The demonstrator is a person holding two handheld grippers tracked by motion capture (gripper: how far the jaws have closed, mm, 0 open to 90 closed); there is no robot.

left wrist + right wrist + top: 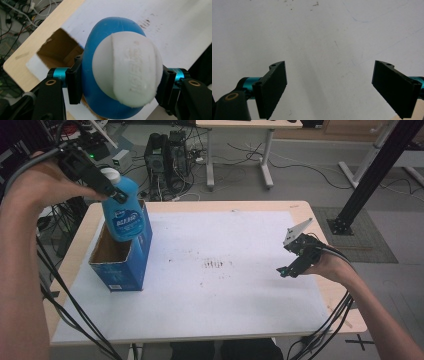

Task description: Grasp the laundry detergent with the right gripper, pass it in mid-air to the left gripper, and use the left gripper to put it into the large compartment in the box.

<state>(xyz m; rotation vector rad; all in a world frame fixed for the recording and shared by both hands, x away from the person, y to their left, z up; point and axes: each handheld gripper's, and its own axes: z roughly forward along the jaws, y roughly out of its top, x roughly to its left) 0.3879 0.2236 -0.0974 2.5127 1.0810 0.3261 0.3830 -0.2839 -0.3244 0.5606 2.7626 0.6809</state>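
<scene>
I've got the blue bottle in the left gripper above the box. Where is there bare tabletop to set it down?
The white sheet is bare from the blue box across to the right gripper, which hangs open above its right edge; only faint brown specks mark the middle. The near strip is bare too. The far left corner is crowded: box, blue bottle and left gripper.

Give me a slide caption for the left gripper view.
Left claw grips blue bottle below its white cap, above open cardboard box.

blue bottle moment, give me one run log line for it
left gripper: shut on blue bottle | bottle: partly in open box | right gripper: open, nothing between jaws, over table
</scene>
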